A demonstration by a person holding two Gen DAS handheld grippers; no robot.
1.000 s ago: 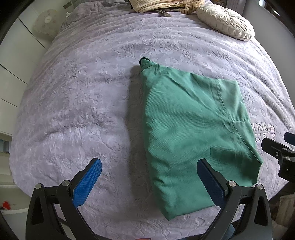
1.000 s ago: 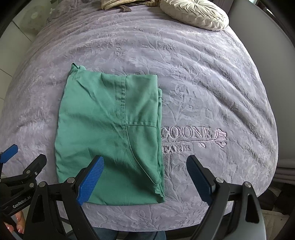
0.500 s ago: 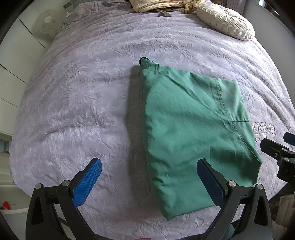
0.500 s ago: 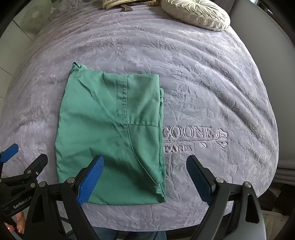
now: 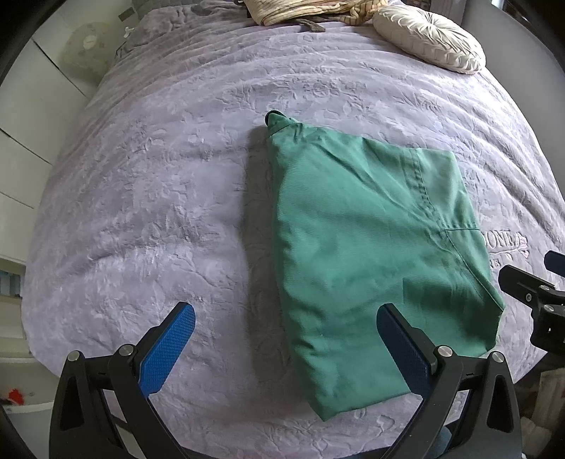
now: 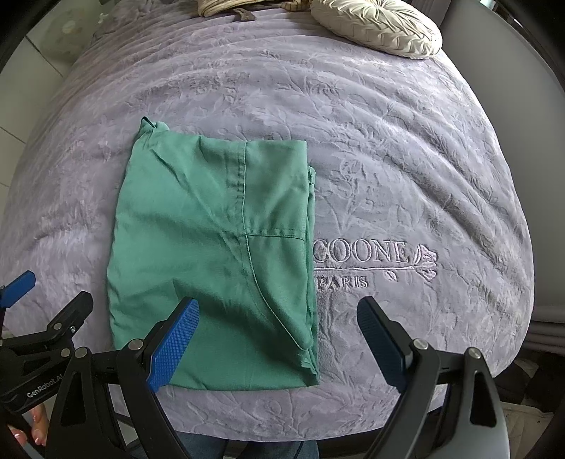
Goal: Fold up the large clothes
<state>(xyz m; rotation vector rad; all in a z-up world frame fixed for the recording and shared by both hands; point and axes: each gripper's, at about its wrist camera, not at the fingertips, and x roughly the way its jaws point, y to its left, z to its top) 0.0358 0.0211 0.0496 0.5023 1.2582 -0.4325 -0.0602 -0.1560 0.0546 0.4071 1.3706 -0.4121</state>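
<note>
Green garment [image 5: 367, 254]: we saw it folded into a flat rectangle, lying centre-right in the left wrist frame, centre-left in the right wrist one, on the lilac bedspread [image 5: 159, 197].
Left gripper [image 5: 284, 344]: we held its blue-padded fingers spread wide, gripping nothing, low in the frame.
Right gripper [image 6: 277, 335]: likewise spread, empty, above the garment's near edge.
Round cushion [image 6: 378, 24]: upper right.

Folded garment [image 6: 212, 254] lies on the bed [image 6: 388, 159], left of the embroidered lettering [image 6: 363, 257]; cushion [image 6: 378, 24] behind, far right; probably piled fabric [image 5: 300, 12] beside it.
</note>
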